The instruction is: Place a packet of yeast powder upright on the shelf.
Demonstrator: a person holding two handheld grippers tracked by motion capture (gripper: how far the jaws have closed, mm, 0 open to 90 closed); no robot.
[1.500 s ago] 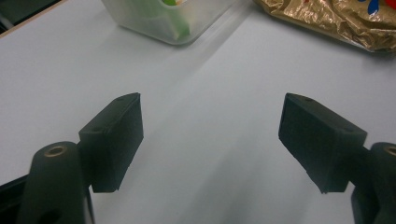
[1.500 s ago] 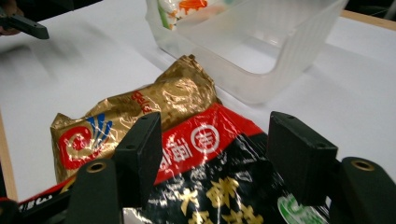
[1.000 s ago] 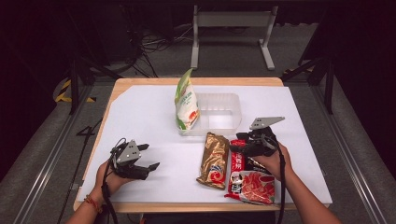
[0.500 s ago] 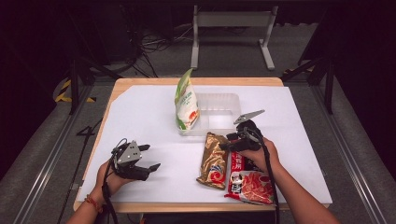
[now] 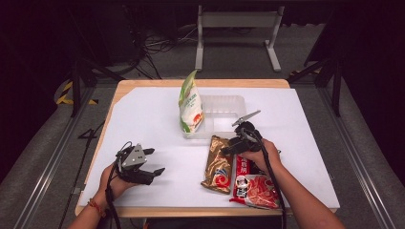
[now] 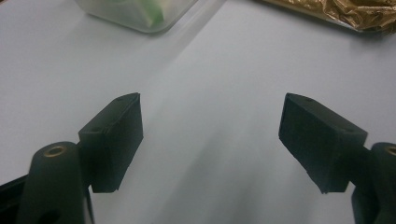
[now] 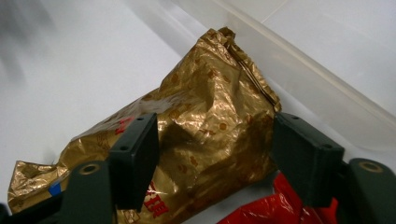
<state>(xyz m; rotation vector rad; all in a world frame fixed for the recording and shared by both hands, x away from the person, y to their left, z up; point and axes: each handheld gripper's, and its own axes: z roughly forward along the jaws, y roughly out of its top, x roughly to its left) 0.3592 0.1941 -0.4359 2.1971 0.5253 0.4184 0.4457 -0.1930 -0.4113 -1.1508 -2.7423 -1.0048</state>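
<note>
- Right gripper [image 5: 229, 148] sits over the top end of the crinkled gold foil snack bag [image 7: 187, 140]; jaws apart, one either side of the bag, not yet closed on it.
- Gold bag lies flat on the white-covered desk [image 5: 143, 114], just beside the clear plastic tray [image 5: 224, 107] and touching the red printed snack packet [image 5: 253, 183] on its right.
- Green-and-white upright pouch [image 5: 190, 102] stands at the tray's left end, leaning on it.
- Left gripper [image 5: 150, 162] rests low on the desk, well apart from the bags; jaws wide apart, nothing between them.
- Step, judged: reaching to grasp the gold bag, likely for the tray.
- Next move calls for lowering and closing on the bag's crimped top without catching the red packet.
</note>
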